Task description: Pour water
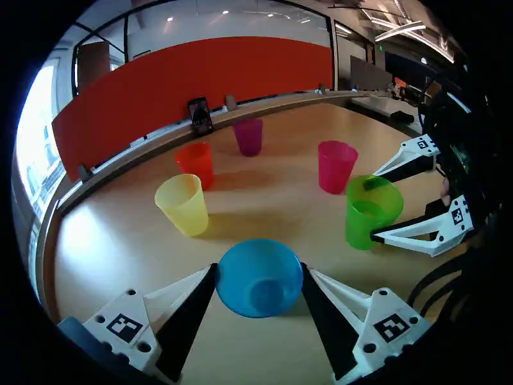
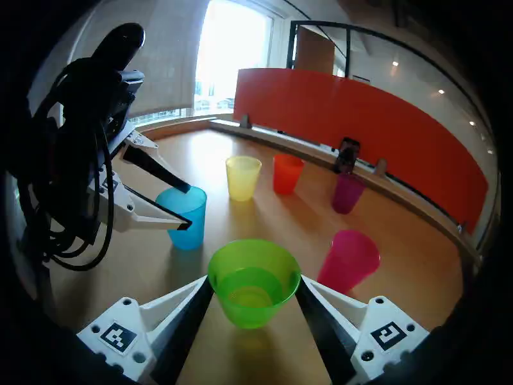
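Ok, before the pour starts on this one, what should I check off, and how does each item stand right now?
1. Left gripper shut on the blue plastic cup: ok, both fingers press its sides.
2. Right gripper shut on the translucent green plastic cup: ok, both fingers press it.
3. Green cup holds liquid: ok, a pool shows at its bottom.
4. Blue cup empty: cannot tell.
5. Both cups upright: ok.
6. Pink plastic cup apart from the right gripper: ok, though close.
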`<state>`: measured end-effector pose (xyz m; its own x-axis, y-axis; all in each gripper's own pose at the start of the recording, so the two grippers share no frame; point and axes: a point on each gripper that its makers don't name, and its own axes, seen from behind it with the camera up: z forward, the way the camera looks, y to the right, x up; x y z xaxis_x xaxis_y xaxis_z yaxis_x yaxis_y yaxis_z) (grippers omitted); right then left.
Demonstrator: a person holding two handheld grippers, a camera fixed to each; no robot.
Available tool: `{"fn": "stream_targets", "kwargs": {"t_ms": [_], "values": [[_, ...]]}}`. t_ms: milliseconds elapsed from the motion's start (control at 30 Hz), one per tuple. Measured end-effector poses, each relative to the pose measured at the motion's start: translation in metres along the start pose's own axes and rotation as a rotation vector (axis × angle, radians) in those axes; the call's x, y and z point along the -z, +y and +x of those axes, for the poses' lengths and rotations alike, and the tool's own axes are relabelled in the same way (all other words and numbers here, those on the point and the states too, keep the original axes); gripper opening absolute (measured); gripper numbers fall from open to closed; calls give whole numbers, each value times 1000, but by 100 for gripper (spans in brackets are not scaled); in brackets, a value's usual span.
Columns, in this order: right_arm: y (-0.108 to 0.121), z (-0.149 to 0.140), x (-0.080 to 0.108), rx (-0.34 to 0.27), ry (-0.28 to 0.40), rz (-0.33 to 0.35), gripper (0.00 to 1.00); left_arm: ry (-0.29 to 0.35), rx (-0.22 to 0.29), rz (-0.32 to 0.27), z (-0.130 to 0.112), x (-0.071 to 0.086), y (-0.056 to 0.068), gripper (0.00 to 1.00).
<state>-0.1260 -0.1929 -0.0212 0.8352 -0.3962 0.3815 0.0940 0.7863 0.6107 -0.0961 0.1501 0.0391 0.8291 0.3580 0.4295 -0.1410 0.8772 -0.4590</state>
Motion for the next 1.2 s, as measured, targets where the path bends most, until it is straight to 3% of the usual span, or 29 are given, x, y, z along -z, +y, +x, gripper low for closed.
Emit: {"fn": "stream_targets", "kwargs": {"t_ms": [200,967,1200], "values": [[1,-2,-2,0,-2,0,91,12,-24,8,-1,0,2,90],[6,-21,-4,-10,-28,-22,91,13,-24,15,-5,4,6,90],[6,-22,-3,-13,-29,-34,92,3,-48,18,-8,3,6,91]]}}
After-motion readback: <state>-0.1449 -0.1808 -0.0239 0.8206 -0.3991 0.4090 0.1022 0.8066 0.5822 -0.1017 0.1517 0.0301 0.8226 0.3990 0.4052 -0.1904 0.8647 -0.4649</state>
